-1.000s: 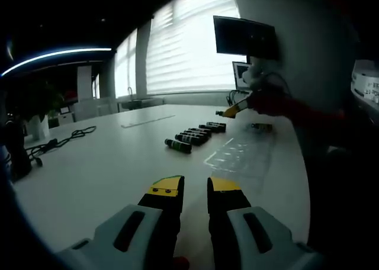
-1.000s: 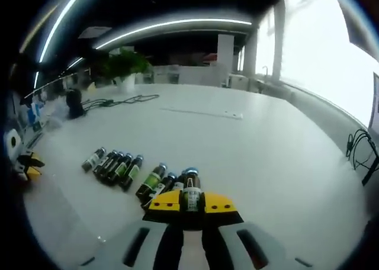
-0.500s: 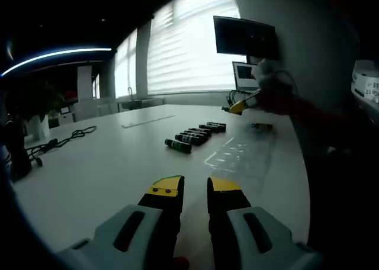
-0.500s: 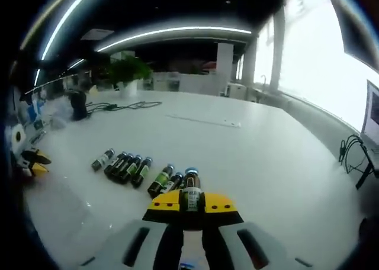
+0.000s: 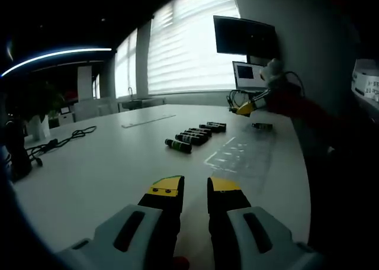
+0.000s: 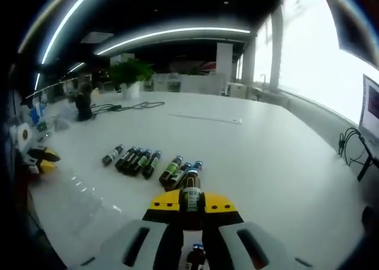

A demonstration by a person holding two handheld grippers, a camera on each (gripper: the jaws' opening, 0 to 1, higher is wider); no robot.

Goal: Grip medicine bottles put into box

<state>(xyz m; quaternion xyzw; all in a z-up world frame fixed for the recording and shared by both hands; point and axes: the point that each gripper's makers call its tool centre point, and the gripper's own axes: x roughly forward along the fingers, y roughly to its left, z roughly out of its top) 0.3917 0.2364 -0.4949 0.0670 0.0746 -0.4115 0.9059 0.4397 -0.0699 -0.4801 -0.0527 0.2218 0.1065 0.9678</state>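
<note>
Medicine bottle [image 6: 190,194] in right hand-held gripper [image 6: 191,206] — above table [image 6: 266,157].

We see dark medicine bottles [image 6: 139,161] lying side by side in a row on the white table. One green-labelled bottle [image 6: 190,194] sits clamped between our right jaws, above the clear box [image 5: 240,154].

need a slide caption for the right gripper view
Right hand-held gripper holds a medicine bottle above a white table, more bottles lying in a row beyond.
</note>
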